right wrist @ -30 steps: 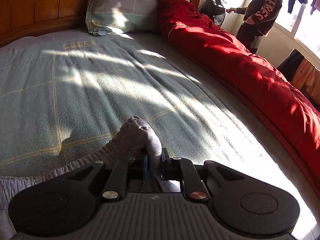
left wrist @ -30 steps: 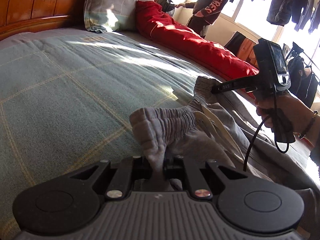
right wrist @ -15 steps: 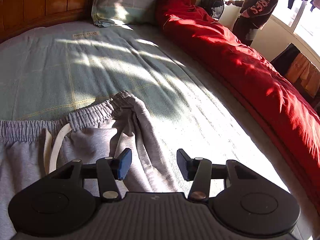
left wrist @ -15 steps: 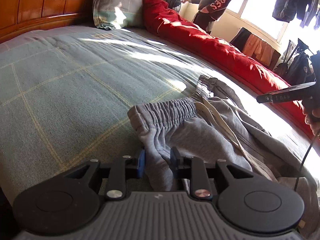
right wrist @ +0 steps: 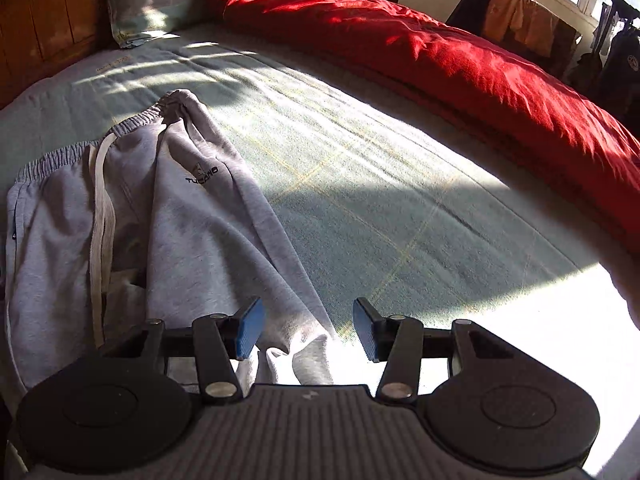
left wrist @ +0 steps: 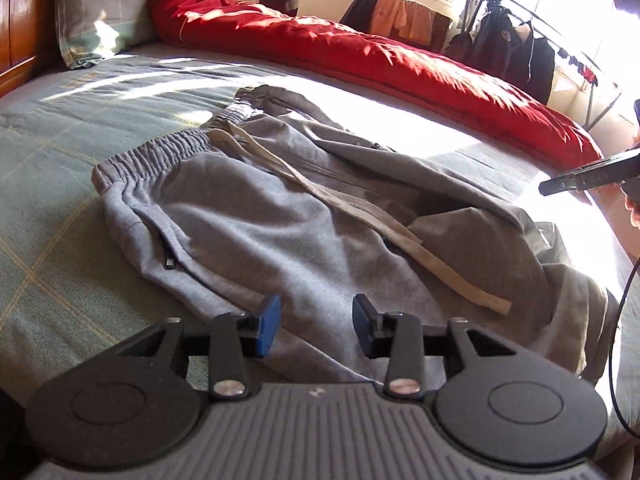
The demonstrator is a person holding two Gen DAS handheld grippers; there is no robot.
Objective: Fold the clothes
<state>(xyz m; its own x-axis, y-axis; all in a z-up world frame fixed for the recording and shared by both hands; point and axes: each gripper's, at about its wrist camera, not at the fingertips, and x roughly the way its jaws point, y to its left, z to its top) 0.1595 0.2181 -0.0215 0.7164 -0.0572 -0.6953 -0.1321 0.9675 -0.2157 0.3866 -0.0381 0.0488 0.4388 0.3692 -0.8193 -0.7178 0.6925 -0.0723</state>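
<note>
Bed (left wrist: 60, 208) with a red quilt (left wrist: 360, 52) along the far side and a pillow (left wrist: 100, 4) at the head. Grey sweatpants (left wrist: 280, 220) lie rumpled on the bed, waistband toward the pillow, drawstring (left wrist: 360, 216) loose on top. My left gripper (left wrist: 316, 326) and right gripper (right wrist: 308, 326) both spread apart, empty, over the pants.

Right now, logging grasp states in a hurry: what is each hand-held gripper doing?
Left hand-held gripper: open, holding nothing, over the grey sweatpants.
Right hand-held gripper: open, holding nothing.
</note>
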